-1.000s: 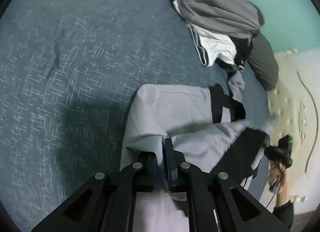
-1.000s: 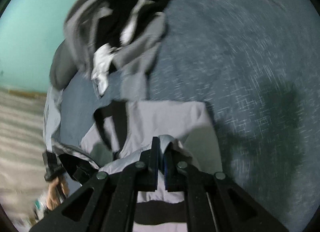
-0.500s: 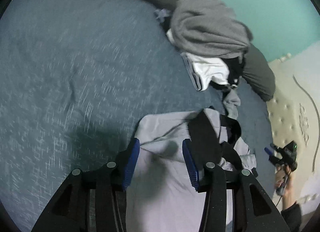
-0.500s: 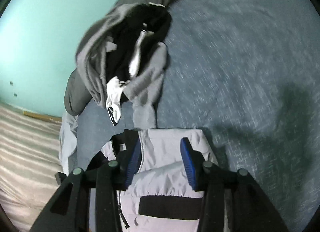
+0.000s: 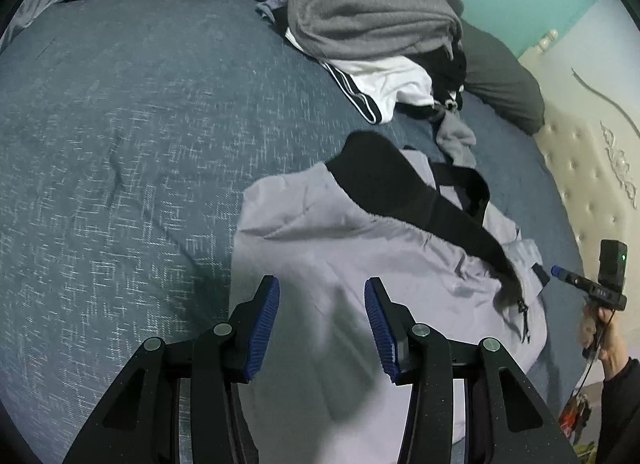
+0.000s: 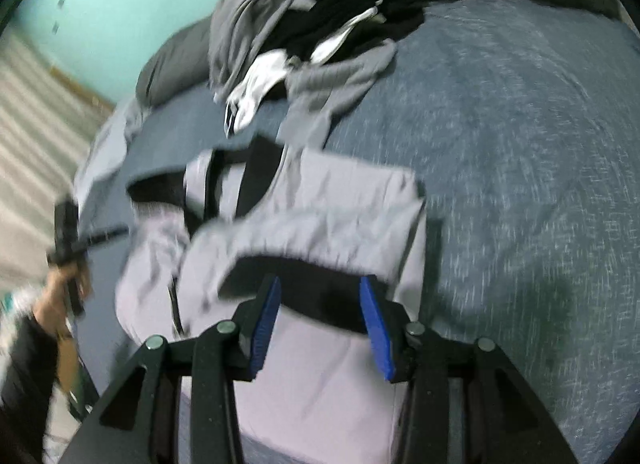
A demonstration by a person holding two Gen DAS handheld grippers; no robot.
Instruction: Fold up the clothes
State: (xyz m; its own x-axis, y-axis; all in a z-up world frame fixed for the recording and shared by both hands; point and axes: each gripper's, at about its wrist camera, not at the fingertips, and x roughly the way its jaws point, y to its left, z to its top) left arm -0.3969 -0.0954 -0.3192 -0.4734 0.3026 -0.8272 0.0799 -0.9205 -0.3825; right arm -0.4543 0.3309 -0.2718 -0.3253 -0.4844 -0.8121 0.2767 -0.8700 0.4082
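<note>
A light grey jacket with black trim (image 5: 332,240) (image 6: 320,223) lies folded over itself on the blue bedspread (image 5: 120,123) (image 6: 520,143). My left gripper (image 5: 322,292) hovers above its near part, open, with nothing between the blue pads. My right gripper (image 6: 320,292) is open too, just above the jacket's black band (image 6: 304,288). The right gripper (image 5: 576,282) also shows at the right edge of the left wrist view, held in a hand (image 5: 596,336). In the right wrist view the left gripper (image 6: 80,238) appears blurred at the left edge.
A heap of grey, white and black clothes (image 5: 376,31) (image 6: 304,27) lies at the far side of the bed, against dark grey pillows (image 5: 504,79). A teal wall (image 6: 120,3) stands behind. A cream padded headboard (image 5: 580,151) borders the bed on one side.
Both grippers were shut on the jacket's edge a second ago; they let go, opened and pulled back. The folded-over part now rests on the jacket.
</note>
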